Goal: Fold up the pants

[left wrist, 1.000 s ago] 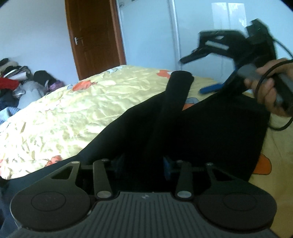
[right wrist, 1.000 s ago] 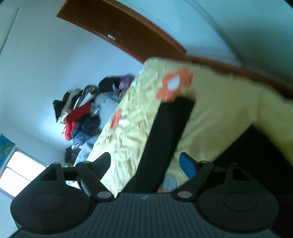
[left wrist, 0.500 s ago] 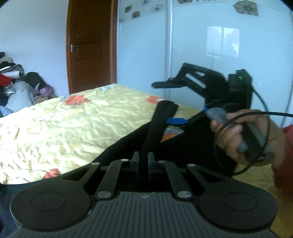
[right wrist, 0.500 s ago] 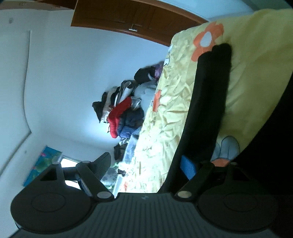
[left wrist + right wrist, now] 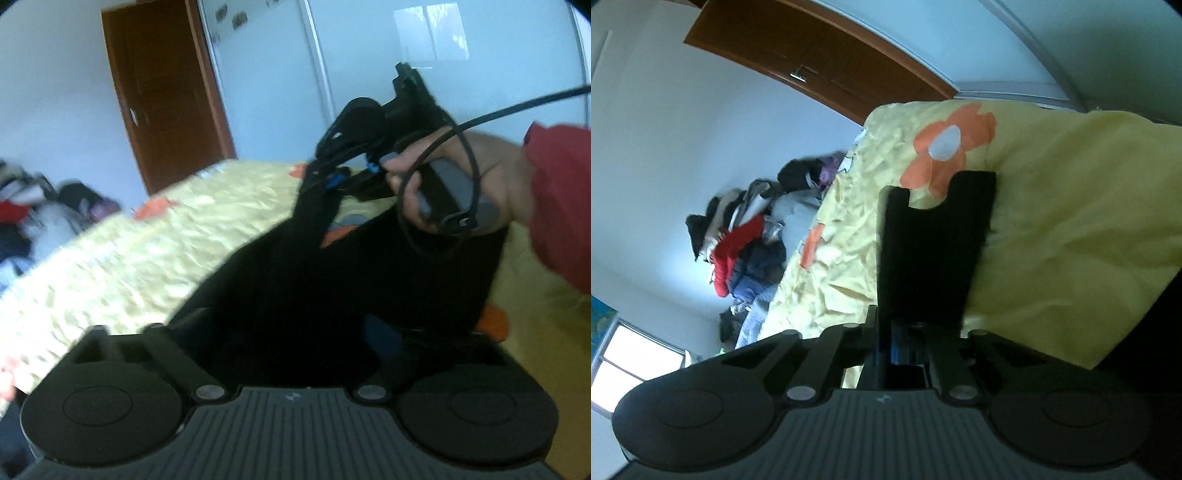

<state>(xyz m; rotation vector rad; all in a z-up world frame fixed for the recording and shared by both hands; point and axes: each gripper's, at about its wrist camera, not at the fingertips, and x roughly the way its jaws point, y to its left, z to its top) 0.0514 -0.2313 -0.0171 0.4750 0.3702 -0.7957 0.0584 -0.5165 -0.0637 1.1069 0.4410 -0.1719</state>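
Note:
Black pants lie on a yellow bed, one leg drawn up into a narrow strip. My left gripper is low over the wide part of the pants. Its jaws are opening and stand far apart, with black cloth lying loose between them and a blue pad bare. A hand with a red sleeve holds my right gripper, which is shut on the far end of that strip. In the right wrist view its closed fingers point along the bed, and more of the pants is dark at the right.
The yellow bedspread with orange flowers spreads out to the left. A brown door and pale sliding wardrobe doors stand behind the bed. A pile of clothes lies beyond the bed's far side.
My left gripper pinched the pants half a second ago and has since let go, spreading wide. My right gripper, open before, has closed on the end of the leg.

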